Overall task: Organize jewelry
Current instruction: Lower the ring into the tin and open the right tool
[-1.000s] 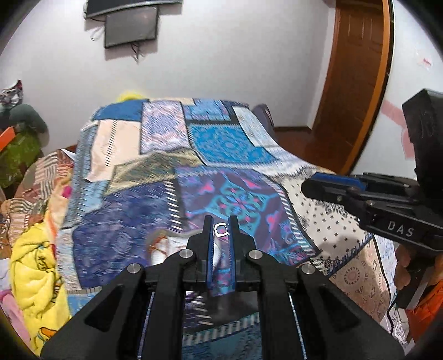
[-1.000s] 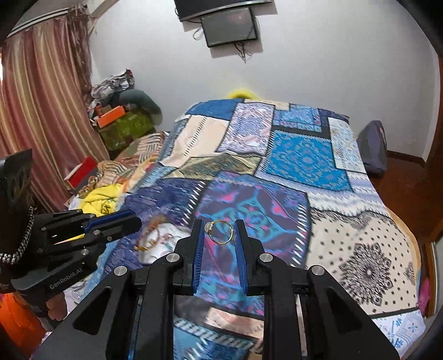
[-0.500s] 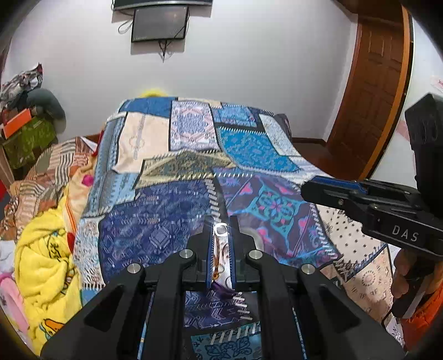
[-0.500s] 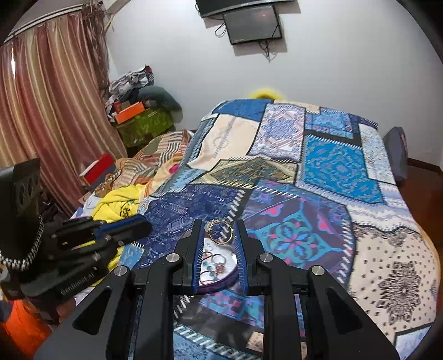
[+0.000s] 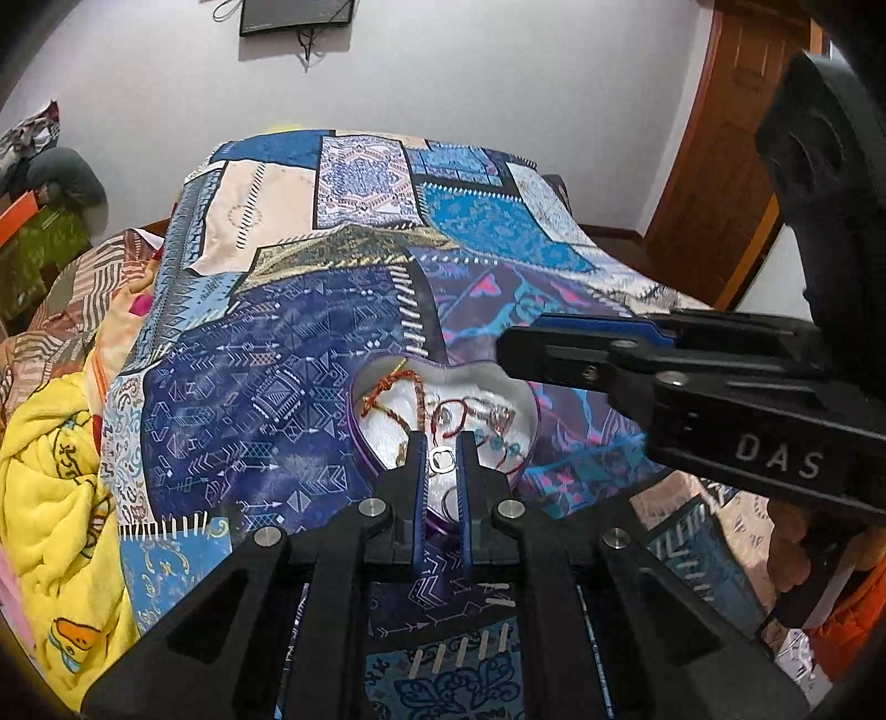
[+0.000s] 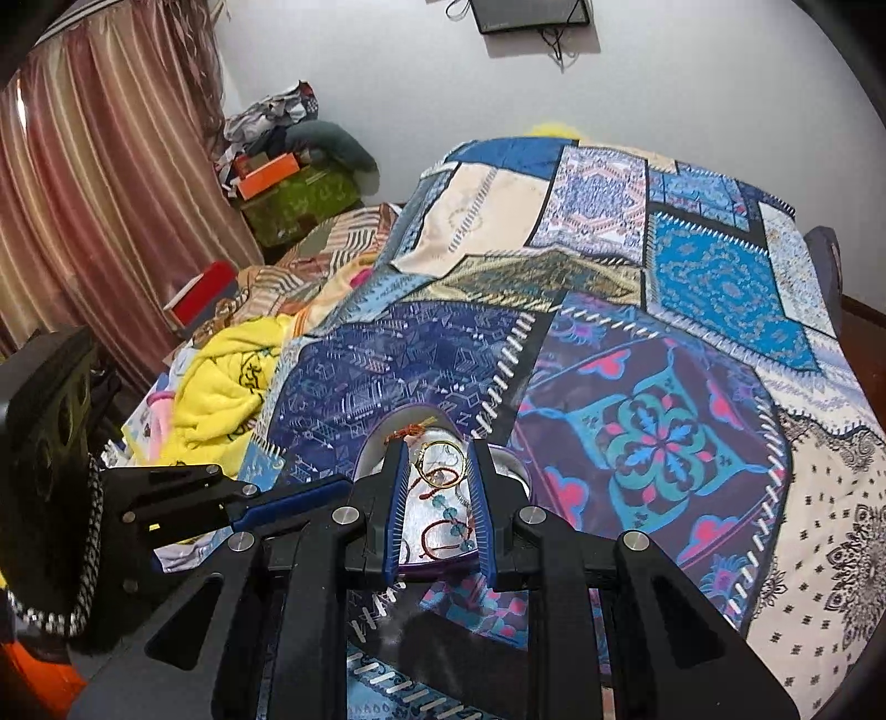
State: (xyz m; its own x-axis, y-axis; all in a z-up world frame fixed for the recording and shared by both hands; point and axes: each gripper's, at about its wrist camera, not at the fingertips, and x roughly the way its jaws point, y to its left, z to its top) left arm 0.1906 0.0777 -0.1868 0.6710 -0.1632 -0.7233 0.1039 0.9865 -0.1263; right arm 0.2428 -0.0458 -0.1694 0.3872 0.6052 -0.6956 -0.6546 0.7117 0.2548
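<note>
A heart-shaped purple box [image 5: 362, 443] with white lining lies open on the patchwork bedspread and holds several bracelets and earrings. My left gripper [image 5: 442, 461] is shut on a small silver ring [image 5: 441, 461], just above the box's near part. My right gripper [image 6: 440, 471] is shut on a thin gold hoop [image 6: 441, 464], above the same box [image 6: 515, 471]. The right gripper also shows in the left wrist view [image 5: 548, 349], over the box's right edge. The left gripper shows at lower left in the right wrist view [image 6: 310, 498].
The bedspread [image 5: 288, 360] covers the bed. A yellow blanket [image 5: 50, 498] and clothes pile up at the left side. A wooden door [image 5: 714, 166] stands at the right, curtains [image 6: 83, 194] at the left. A wall screen [image 6: 531, 14] hangs above.
Both grippers have moved down and leftward over the bed, each still holding its piece. The heart-shaped box has come into view under both sets of fingers.
</note>
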